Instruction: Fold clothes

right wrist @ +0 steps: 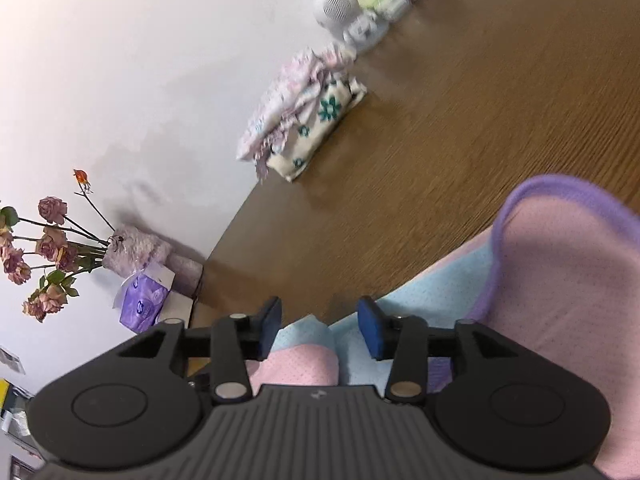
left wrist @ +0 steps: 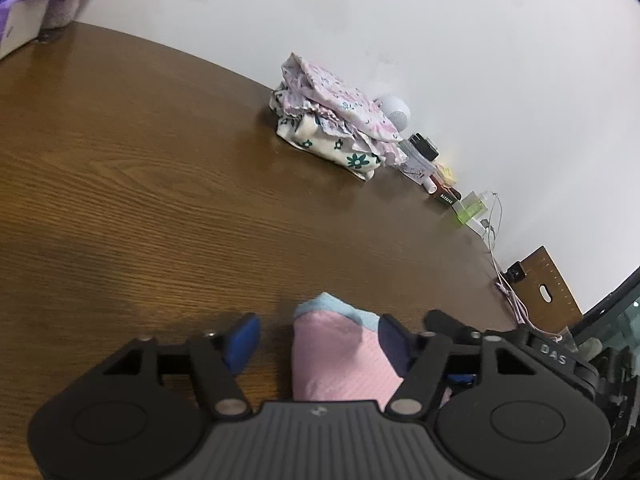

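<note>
A pink mesh garment (left wrist: 340, 352) with a light blue hem lies on the brown wooden table (left wrist: 140, 180), and one corner of it sits between my left gripper's pads. My left gripper (left wrist: 319, 340) is open: the cloth lies against the right pad, and bare table shows beside the left pad. In the right wrist view the same pink garment (right wrist: 560, 272), edged in purple and light blue, bulges up at the right. A fold of it lies between the spread pads of my open right gripper (right wrist: 320, 330). A stack of folded floral clothes (left wrist: 332, 128) (right wrist: 304, 116) rests by the wall.
A white round speaker (left wrist: 396, 111), small bottles and boxes (left wrist: 424, 152), cables (left wrist: 496, 240) and a wooden board (left wrist: 548, 292) line the wall edge. A vase of dried roses (right wrist: 48, 248) and a purple tissue pack (right wrist: 142, 304) stand beyond the table's end.
</note>
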`<state>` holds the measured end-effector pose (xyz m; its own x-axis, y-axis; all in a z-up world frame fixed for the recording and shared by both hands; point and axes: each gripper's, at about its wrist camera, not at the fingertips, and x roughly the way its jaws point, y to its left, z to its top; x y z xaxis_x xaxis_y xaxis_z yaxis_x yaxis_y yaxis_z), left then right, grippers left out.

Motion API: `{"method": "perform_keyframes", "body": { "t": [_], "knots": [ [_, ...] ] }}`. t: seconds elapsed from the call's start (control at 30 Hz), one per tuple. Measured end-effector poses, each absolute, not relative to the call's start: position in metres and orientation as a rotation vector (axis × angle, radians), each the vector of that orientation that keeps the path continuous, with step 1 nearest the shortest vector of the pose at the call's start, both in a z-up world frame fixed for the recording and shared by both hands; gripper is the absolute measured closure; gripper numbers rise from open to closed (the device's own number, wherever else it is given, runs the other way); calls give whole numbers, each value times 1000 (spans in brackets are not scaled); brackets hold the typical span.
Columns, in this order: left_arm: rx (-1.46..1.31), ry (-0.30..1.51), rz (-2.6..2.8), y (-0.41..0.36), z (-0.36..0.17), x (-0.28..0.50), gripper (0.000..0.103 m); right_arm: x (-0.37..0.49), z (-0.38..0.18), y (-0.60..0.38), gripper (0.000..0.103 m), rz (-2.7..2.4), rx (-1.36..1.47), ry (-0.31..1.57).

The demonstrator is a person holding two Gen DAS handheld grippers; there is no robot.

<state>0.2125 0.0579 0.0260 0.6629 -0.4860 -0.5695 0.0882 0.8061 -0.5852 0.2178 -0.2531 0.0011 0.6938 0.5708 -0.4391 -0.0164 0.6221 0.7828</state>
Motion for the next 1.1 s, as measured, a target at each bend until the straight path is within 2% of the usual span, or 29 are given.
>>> {"method": "perform_keyframes", "body": {
  "t": [0.23,0.3,0.37,0.43,0.53,0.63,0.7,0.73,0.77,0.8,0.83,1.03,1.1],
  "knots": [
    [-548,810,-340,57,27,205,39,205,7,-244,61,424,767,752],
    [-538,813,-340,55,27,202,42,204,7,-241,66,429,752,766],
    [-531,820,-346,52,26,201,57,201,8,-238,70,428,728,767],
    [-511,828,-361,49,26,202,69,200,9,-236,86,423,709,766],
    [-487,831,-363,45,25,201,71,200,9,-236,93,426,702,763],
    [-490,822,-366,45,27,199,72,200,8,-237,93,427,705,763],
    [-506,818,-362,47,28,196,58,201,7,-238,91,426,716,766],
    [-511,810,-366,48,30,193,45,201,6,-239,87,425,724,769],
    [-508,801,-371,49,31,189,39,200,5,-241,82,425,735,771],
    [-503,795,-374,48,33,186,38,198,6,-243,69,428,744,767],
    [-496,791,-378,48,34,182,36,195,8,-244,62,431,742,757],
    [-470,817,-360,43,34,171,38,176,12,-242,63,462,671,748],
    [-465,827,-360,43,32,171,49,175,11,-239,66,469,659,758]
  ]
}}
